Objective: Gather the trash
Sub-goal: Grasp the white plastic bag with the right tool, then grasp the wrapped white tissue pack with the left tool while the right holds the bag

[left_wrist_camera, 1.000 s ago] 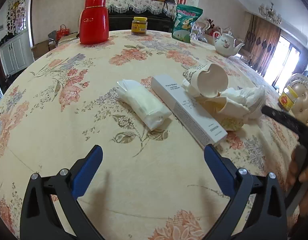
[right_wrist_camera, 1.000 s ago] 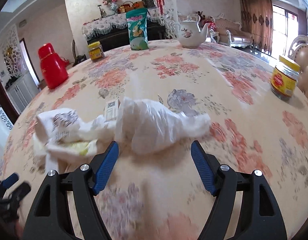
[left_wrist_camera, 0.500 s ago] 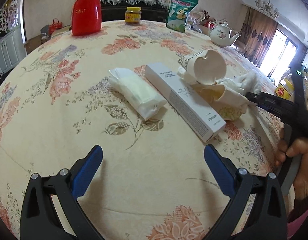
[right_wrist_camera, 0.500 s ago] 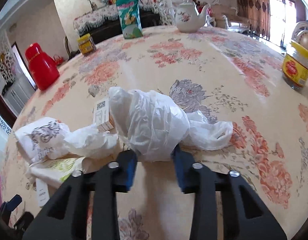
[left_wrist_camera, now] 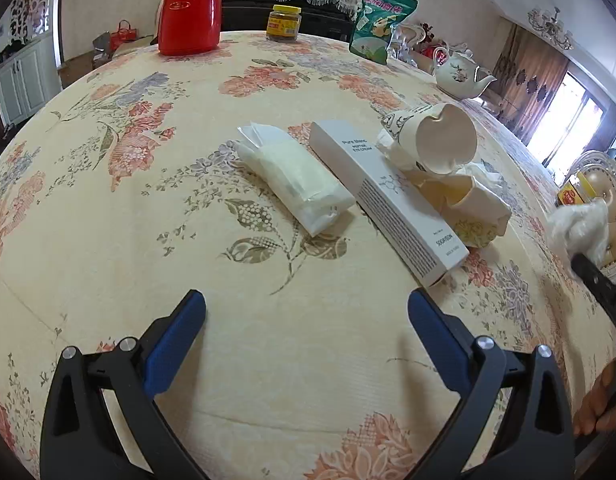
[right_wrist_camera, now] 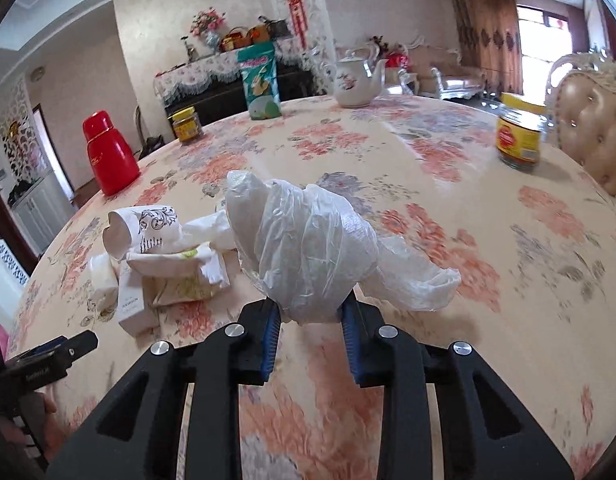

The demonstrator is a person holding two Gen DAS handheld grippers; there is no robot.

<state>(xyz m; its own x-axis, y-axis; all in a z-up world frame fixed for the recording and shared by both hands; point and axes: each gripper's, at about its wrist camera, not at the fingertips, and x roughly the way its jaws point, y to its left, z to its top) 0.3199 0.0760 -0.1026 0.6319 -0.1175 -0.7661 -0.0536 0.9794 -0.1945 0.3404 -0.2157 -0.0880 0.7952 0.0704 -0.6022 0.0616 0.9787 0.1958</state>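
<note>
1. Right gripper [right_wrist_camera: 310, 322]: fingers closing on a crumpled white plastic bag [right_wrist_camera: 308, 248], pads pressed into its lower end; the bag is held clear above the desk [right_wrist_camera: 448, 152].
2. Left gripper [left_wrist_camera: 307, 312]: fingers wide apart, nothing between them, poised over bare floral cloth.
3. Remaining trash, mid-desk: a wrapped tissue pack [left_wrist_camera: 294, 178], just beside it a long white box [left_wrist_camera: 388, 200], then crushed paper cups [left_wrist_camera: 444, 152] against the box's far side.
4. Far edge: red flask [left_wrist_camera: 190, 8], jar [left_wrist_camera: 285, 23], green snack bag [left_wrist_camera: 382, 24], teapot [left_wrist_camera: 460, 74].
</note>
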